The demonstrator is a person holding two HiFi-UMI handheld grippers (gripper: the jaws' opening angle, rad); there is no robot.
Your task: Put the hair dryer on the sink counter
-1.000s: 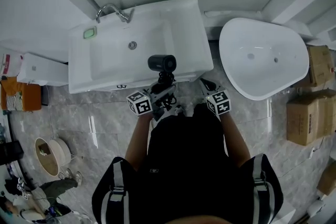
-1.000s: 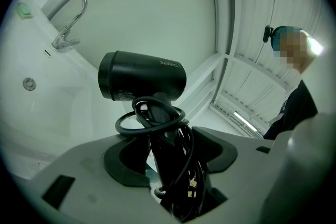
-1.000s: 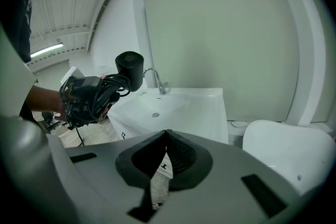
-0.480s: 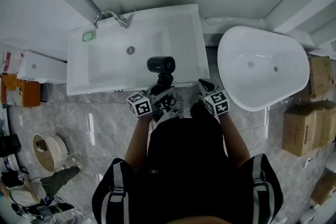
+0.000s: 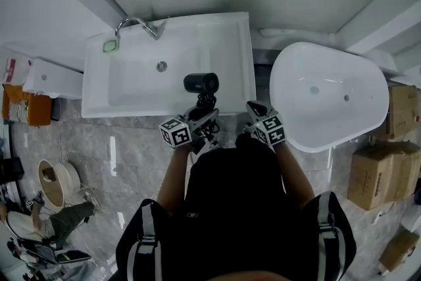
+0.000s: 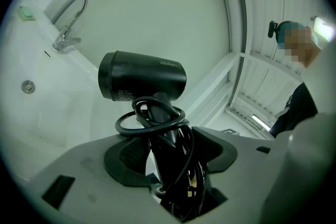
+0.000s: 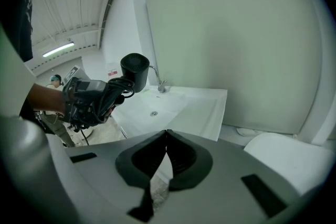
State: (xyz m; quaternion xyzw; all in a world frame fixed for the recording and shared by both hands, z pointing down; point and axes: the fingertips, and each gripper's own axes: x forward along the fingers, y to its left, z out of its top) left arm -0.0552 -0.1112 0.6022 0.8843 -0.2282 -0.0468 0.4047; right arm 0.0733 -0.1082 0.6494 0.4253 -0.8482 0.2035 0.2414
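Observation:
A black hair dryer (image 5: 200, 83) hangs over the front part of the white sink counter (image 5: 231, 52), its barrel lying sideways. My left gripper (image 5: 201, 115) is shut on the hair dryer's handle, and its black cord (image 6: 152, 118) is coiled around the handle between the jaws. In the left gripper view the hair dryer's barrel (image 6: 142, 75) sits above the left gripper (image 6: 168, 157), with the basin behind it. My right gripper (image 5: 254, 108) is to the right at the counter's front corner, shut with nothing in it; in its own view the right gripper (image 7: 166, 136) has its jaws meeting. The hair dryer (image 7: 135, 70) shows there too, at the left.
A chrome faucet (image 5: 138, 24) and a green soap dish (image 5: 110, 45) stand at the counter's back left; the drain (image 5: 162, 66) is in the basin. A white bathtub (image 5: 329, 95) lies to the right, with cardboard boxes (image 5: 381, 174) beyond it. A white cabinet (image 5: 49, 79) stands at the left.
The head view has drifted, so the sink sits lower in frame. The left gripper still holds the hair dryer over the counter's front. A person at lower left has moved.

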